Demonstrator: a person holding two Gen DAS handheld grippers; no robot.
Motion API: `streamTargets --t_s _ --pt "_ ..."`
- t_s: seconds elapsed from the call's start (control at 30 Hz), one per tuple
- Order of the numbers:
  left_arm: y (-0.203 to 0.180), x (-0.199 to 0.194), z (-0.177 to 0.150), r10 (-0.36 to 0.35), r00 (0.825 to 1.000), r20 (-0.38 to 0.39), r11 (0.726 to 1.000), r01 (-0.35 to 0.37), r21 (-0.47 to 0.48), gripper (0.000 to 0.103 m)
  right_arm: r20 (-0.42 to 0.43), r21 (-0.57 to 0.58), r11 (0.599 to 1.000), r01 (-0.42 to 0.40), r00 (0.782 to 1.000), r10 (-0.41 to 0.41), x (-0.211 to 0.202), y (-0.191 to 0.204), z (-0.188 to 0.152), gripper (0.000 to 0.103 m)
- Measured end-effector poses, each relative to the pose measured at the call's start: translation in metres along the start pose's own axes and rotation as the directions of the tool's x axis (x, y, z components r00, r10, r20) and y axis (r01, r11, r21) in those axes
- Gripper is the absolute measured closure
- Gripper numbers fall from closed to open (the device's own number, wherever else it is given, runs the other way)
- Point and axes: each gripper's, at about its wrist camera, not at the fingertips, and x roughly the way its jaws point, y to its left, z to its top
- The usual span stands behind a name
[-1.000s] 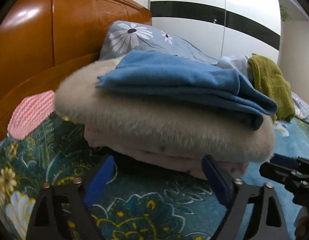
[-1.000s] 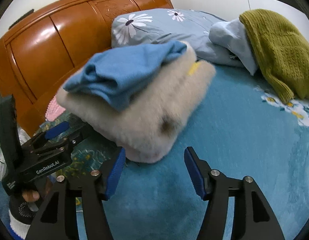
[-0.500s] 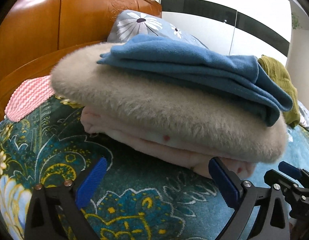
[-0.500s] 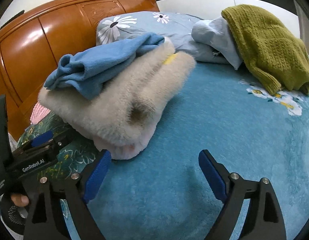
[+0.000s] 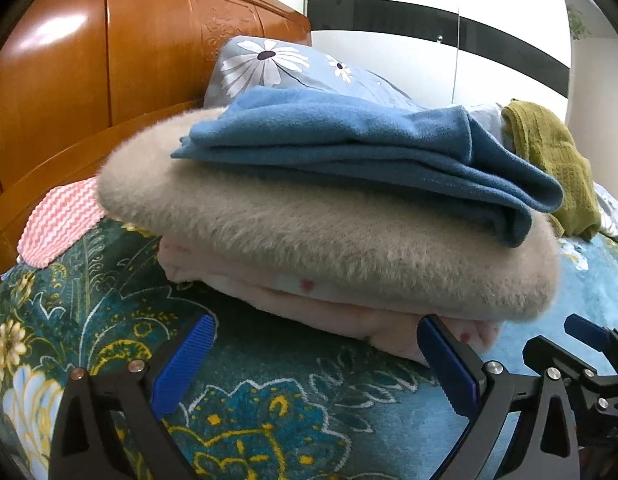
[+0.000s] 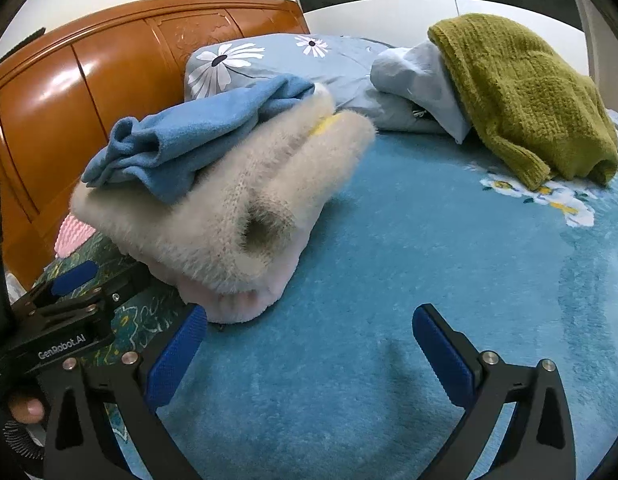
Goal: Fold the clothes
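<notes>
Right wrist view: the right gripper [image 6: 309, 356] is opening wide, nothing between its jaws, over the blue bedspread [image 6: 409, 264]. The folded stack [image 6: 213, 192] sits left of centre; the left gripper [image 5: 315, 364] gapes empty.

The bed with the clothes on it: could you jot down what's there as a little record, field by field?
surface: teal floral bedspread
folded stack, top: blue garment
folded stack, middle: fluffy cream sweater
folded stack, bottom: pale pink garment
not yet folded: olive knit sweater, heaped over a light blue garment
behind stack: daisy pillow, wooden headboard
left gripper: open, holding nothing
right gripper: jaws opening, nothing between them
</notes>
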Motion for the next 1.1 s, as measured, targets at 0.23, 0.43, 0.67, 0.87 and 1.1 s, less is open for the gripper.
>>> streamTargets --t_s 0.23,0.43,0.67,0.87,1.1 --pt "-0.004 0.0 0.0 0.035 0.999 0.006 0.999 -0.035 0.007 0.0 0.024 -0.014 1.0 0.02 1.0 -0.019 -0.003 0.004 0.0 0.0" --pt "-0.011 0.012 -0.002 0.061 0.998 -0.005 0.997 -0.061 0.037 0.0 0.058 -0.025 0.999 0.033 0.998 -0.032 -0.011 0.005 0.0 0.0" --pt "-0.011 0.018 -0.002 0.071 0.997 0.001 0.996 -0.071 0.048 0.0 0.095 -0.023 0.999 0.038 0.995 -0.036 -0.018 0.005 0.001 0.0" --pt "-0.016 0.017 -0.002 0.072 0.997 0.012 0.995 -0.072 0.067 0.0 0.118 -0.015 0.999 0.045 0.992 -0.043 -0.022 0.004 0.001 0.0" --pt "-0.02 0.015 -0.002 0.077 0.997 0.019 0.993 -0.078 0.086 0.0 0.129 -0.021 0.998 0.052 0.99 -0.048 -0.025 0.005 0.001 0.0"
